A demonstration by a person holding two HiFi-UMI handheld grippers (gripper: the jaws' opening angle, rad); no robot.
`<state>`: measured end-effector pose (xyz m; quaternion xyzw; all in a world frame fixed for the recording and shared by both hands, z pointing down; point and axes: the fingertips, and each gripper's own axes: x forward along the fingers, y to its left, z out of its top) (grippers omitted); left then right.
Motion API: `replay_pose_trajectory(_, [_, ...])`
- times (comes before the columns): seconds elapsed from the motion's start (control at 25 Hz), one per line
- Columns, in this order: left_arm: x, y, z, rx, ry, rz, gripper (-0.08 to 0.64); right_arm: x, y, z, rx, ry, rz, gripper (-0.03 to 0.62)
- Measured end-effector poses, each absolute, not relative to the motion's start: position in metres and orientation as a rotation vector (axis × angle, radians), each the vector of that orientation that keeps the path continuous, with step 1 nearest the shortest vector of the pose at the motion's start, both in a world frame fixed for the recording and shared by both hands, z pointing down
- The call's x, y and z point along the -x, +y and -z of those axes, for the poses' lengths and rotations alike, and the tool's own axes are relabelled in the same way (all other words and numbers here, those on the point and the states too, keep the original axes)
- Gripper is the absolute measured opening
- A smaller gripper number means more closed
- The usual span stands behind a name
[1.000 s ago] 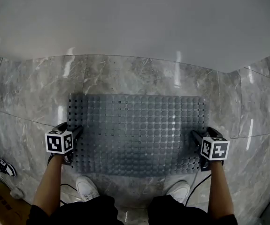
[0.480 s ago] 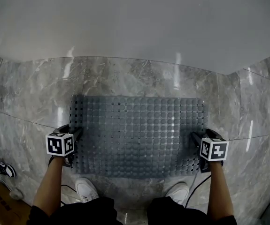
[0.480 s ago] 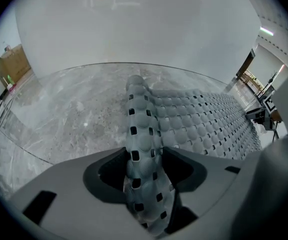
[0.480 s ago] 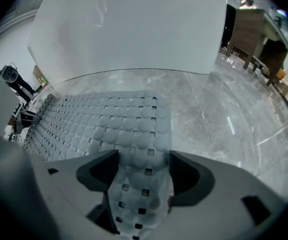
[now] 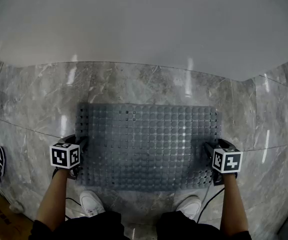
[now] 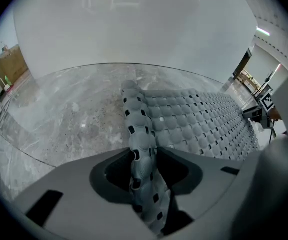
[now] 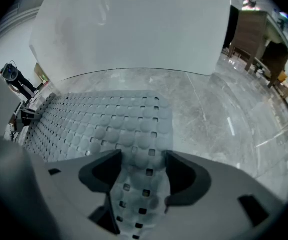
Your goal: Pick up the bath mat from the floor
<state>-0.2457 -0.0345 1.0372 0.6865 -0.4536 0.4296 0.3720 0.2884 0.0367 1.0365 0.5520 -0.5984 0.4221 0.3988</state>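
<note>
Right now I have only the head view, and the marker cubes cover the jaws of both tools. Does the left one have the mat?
Observer: Yes. In the left gripper view the left tool has just been closing. The edge of the bath mat stands pinched into a ridge between its jaws.
Operator: And the right one?
Observer: The right tool has also just been closing. There the mat lies flat between the jaws, and the pads don't appear to press it.
Operator: Is the mat off the floor anywhere else?
Observer: No. Seen from low down, everything apart from that ridge lies flat on the marble floor.
</note>
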Motion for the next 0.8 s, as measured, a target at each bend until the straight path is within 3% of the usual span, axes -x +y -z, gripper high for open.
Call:
replay_pose_trajectory(0.44, [0.24,-0.034,-1.035,-1.787,-1.139,-1.118,0.104,-0.28,0.036,-1.035,-1.375,-1.529,-1.051,0.231])
replay_pose_trajectory(0.8, [0.231,-0.032,-1.027,-1.827,-1.108,-1.099,0.055,-0.267,0.035,-1.029,-1.352,-1.576,-1.02,0.13])
